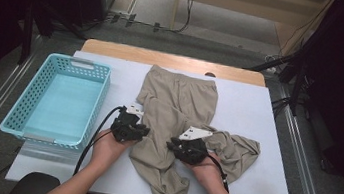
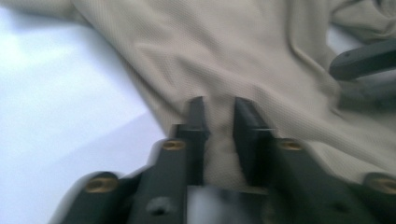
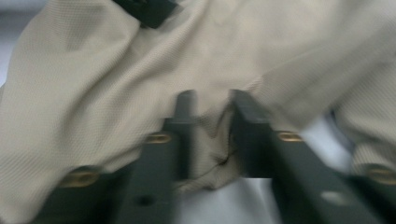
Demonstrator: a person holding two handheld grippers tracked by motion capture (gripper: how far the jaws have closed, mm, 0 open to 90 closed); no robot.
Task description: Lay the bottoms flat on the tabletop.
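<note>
Beige trousers (image 1: 176,123) lie rumpled mid-table, nothing folded yet, and the blue basket (image 1: 59,97) by the left edge holds nothing. Left gripper (image 1: 128,129) and right gripper (image 1: 188,149) each pinch a fold of one leg, so it's barely started, I reckon.

Turquoise basket (image 1: 90,97) (perforated walls) on the white table (image 1: 253,113); cables (image 1: 189,8) on floor

The white-topped bench (image 1: 268,119) is occupied by beige trousers (image 1: 178,108), spread between and beyond both hand-held grippers, and a turquoise basket (image 1: 17,107), set left of the left hand-held gripper (image 1: 137,126).
</note>
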